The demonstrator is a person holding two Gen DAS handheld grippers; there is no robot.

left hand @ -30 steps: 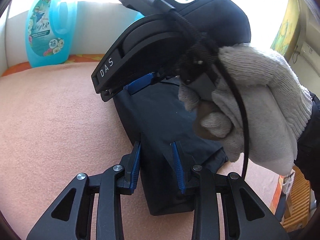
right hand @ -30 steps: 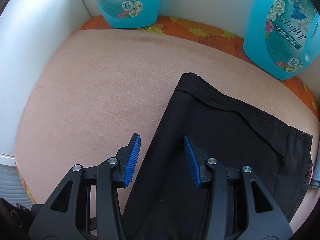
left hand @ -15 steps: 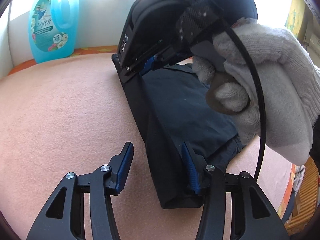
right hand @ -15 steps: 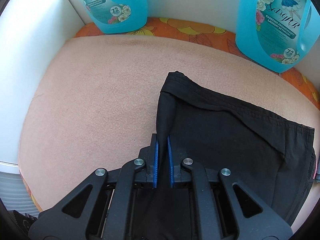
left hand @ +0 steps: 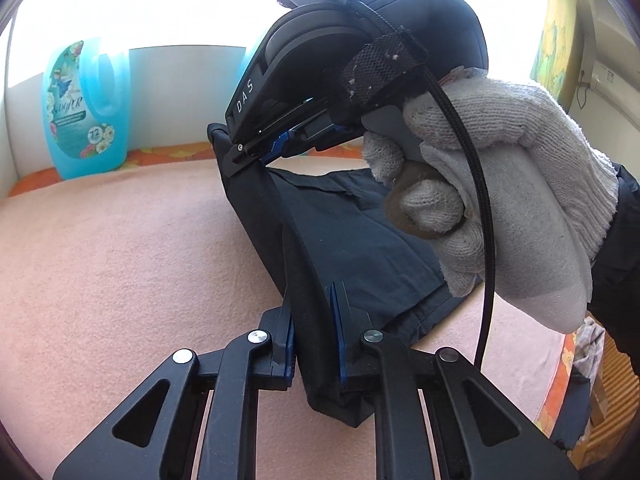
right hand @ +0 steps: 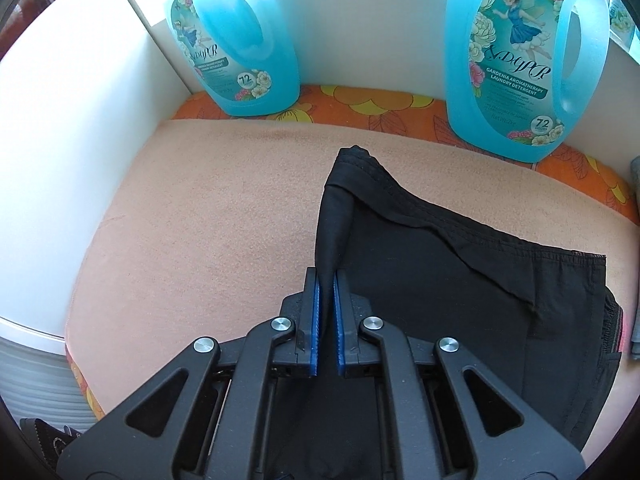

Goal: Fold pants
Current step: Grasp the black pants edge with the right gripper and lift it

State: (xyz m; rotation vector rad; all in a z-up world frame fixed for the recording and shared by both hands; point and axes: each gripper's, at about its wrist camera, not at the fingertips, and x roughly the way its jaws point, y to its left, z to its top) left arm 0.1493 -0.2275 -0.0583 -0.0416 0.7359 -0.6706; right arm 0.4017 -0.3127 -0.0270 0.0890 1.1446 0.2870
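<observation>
Your left gripper [left hand: 313, 332] is clenched on the near edge of the dark pants [left hand: 360, 248]: a thick fold of cloth runs up between the two blue pads, and the corner of the garment hangs just below them. Your right gripper [right hand: 325, 320] is likewise pinched tight on a gathered ridge of the pants [right hand: 460, 280], the cloth rising in a narrow pleat straight ahead of its fingertips.

Beyond the left fingers the lifted edge stretches taut, up and away to the right gripper [left hand: 276, 147], which you hold in your gloved right hand [left hand: 512, 200] above and to the right of the fingertips. The rest of the pants lies flat on the pink blanket [left hand: 120, 260] to the right of that raised edge.

From the right wrist, the pants spread to the right of the fingers over the blanket [right hand: 200, 220], with a hemmed corner peaking just ahead of the tips.

Farther off, past the blanket's edge, a strip of orange flowered cloth [right hand: 380, 108] runs along the white wall. Two blue detergent bottles stand on it, one ahead and left of the right fingers [right hand: 240, 48], one ahead and right [right hand: 520, 60]. The left wrist sees one bottle [left hand: 86, 108] far to the left.
</observation>
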